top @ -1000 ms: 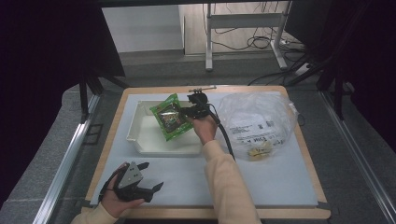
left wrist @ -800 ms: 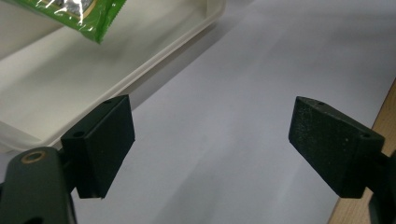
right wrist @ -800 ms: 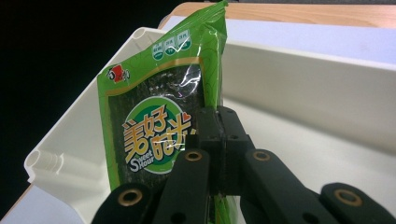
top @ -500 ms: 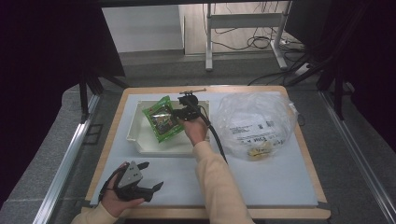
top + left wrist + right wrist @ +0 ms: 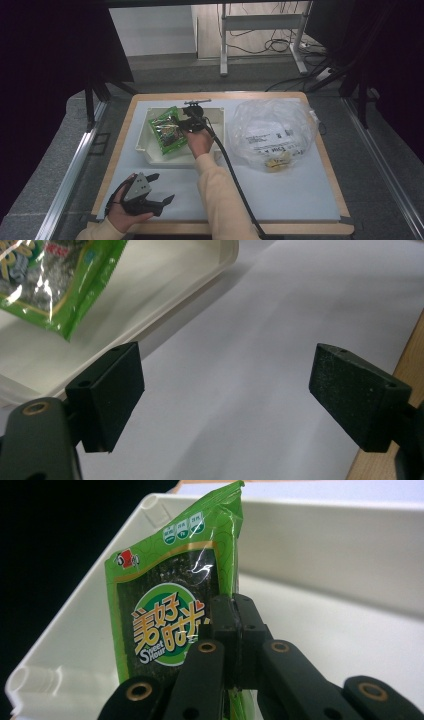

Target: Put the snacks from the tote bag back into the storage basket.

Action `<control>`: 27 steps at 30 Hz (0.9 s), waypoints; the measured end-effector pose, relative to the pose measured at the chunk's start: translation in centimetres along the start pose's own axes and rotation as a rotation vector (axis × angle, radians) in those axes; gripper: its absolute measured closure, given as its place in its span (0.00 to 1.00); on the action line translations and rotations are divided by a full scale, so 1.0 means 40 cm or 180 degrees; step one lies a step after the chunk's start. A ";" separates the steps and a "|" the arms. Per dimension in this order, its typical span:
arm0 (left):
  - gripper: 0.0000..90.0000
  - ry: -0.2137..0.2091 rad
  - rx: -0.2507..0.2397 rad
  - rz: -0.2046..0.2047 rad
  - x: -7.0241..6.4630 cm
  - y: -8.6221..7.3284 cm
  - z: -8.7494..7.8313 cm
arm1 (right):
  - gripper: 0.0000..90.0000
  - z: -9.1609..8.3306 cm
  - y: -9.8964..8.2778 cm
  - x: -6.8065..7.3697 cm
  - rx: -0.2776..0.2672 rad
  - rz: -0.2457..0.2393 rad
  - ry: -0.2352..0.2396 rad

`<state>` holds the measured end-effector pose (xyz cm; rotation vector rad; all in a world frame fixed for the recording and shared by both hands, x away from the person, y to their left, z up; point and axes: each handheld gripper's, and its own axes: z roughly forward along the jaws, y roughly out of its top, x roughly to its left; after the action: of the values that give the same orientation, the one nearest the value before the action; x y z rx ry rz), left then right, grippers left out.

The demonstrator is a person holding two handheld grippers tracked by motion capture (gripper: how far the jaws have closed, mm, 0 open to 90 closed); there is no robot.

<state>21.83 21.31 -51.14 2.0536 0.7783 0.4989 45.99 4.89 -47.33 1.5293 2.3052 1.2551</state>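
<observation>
A green seaweed snack packet (image 5: 167, 131) hangs over the white tray (image 5: 212, 156) at the table's back left. My right gripper (image 5: 186, 124) is shut on the packet's right edge; in the right gripper view the closed pads (image 5: 235, 625) pinch the packet (image 5: 160, 615) above the tray (image 5: 320, 555). My left gripper (image 5: 160, 189) rests near the front left edge, jaws wide apart with nothing between them. The left gripper view has its pads (image 5: 107, 390) over bare white mat, with the packet (image 5: 55, 280) and tray (image 5: 165, 295) at upper left.
A large clear plastic bag (image 5: 272, 132) with a label and a small item inside lies on the right half of the white mat (image 5: 280, 195). The wooden table edge (image 5: 225, 228) runs along the front. A black cable trails from my right gripper down along the forearm.
My right gripper has carried the green packet leftward and lower, from the tray's right side to over its middle. The left gripper has stayed in place.
</observation>
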 end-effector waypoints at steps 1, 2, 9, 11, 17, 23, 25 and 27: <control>0.16 -0.0002 -0.0008 0.0004 0.000 0.000 -0.001 | 1.00 0.004 -0.002 0.003 0.0018 0.0015 -0.0033; 0.16 -0.0006 -0.0014 0.0004 0.000 0.000 -0.002 | 1.00 0.009 -0.005 0.004 0.0014 0.0025 -0.0043; 0.16 -0.0017 -0.0024 0.0011 0.000 0.001 -0.003 | 0.99 0.031 -0.013 0.010 0.0033 0.0060 -0.0102; 0.16 -0.0018 -0.0024 0.0010 0.000 0.001 -0.002 | 0.98 0.041 -0.018 0.011 0.0060 0.0039 -0.0130; 0.16 -0.0021 -0.0013 0.0016 0.001 0.000 -0.001 | 0.78 0.061 -0.031 0.019 0.0238 -0.0095 -0.0080; 0.16 -0.0006 -0.0014 0.0003 0.005 -0.001 -0.003 | 0.65 0.026 -0.020 0.023 0.0188 -0.0230 -0.0047; 0.16 -0.0003 -0.0013 0.0005 0.005 -0.001 -0.003 | 0.62 0.010 -0.014 0.023 0.0172 -0.0310 -0.0013; 0.16 0.0008 -0.0004 0.0001 0.006 -0.003 -0.001 | 0.60 -0.006 -0.010 0.024 0.0170 -0.0391 0.0011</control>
<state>21.94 21.56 -51.19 2.0525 0.7788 0.5021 45.11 5.47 -47.09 1.3776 2.4124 1.1762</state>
